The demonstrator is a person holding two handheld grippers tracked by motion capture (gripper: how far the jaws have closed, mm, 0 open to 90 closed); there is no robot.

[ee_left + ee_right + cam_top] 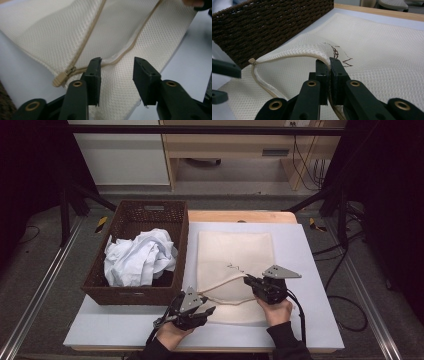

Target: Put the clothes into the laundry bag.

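Note:
A cream mesh laundry bag [235, 255] lies flat on the white table cover [310, 270]. Its zipper runs across the near part and the mouth is partly open. My right gripper [248, 280] is shut on the upper edge of the zipper opening [322, 53] and holds it lifted off the lower layer. My left gripper [207, 310] stands open at the bag's near left corner. In the left gripper view its jaws [117, 75] straddle the mesh just right of the beige zipper pull [62, 78], touching nothing.
A brown wicker basket [125, 220] with crumpled white cloth [140, 257] inside stands left of the bag, its wall [274, 27] close to the zipper end. Bare white cover lies right of the bag and along the near edge.

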